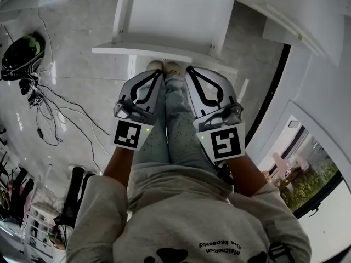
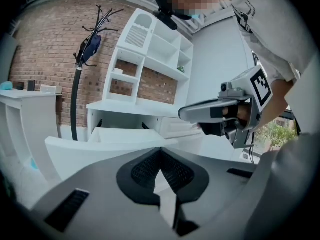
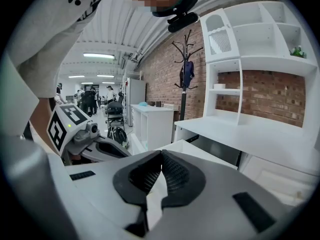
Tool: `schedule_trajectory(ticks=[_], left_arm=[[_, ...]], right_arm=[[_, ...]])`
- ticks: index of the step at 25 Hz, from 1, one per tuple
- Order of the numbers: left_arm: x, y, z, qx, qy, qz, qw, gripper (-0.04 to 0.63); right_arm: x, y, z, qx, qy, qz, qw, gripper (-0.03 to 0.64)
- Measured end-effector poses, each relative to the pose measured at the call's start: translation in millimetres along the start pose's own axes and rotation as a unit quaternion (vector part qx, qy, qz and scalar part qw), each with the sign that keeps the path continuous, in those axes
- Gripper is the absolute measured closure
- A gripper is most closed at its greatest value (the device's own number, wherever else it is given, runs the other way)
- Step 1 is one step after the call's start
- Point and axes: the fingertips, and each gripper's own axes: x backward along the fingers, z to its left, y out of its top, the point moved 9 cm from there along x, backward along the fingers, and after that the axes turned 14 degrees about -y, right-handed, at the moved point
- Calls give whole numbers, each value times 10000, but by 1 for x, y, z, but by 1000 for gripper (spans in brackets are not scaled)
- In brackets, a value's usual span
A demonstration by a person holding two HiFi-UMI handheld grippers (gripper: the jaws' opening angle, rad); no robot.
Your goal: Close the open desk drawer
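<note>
White-painted board, by the look of it, makes up the drawer (image 3: 192, 149), which stands pulled out from under the desk top (image 3: 250, 129), ahead of me and below both my tools. I judge it stiff and fairly light, probably running on slides, so a flat shove should move it better than any grip (a smooth painted face is slippery to pinch anyway). My left gripper (image 2: 161, 153) and right gripper (image 3: 161, 156) each have their jaws pressed together on nothing, which suits pushing: closed tips against the front panel, either side of its middle, so it does not skew and jam.
</note>
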Motion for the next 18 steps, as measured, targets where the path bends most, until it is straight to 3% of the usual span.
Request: schedule_trajectory(ticks=[11, 18], left_arm=[[-18, -38, 16, -96, 11, 421, 9991, 577], [-29, -57, 18, 90, 75, 999, 9949, 575]], right_arm=[[-9, -10, -6, -179, -98, 59, 9998, 586], [-7, -16, -3, -131, 52, 164, 9998, 586]])
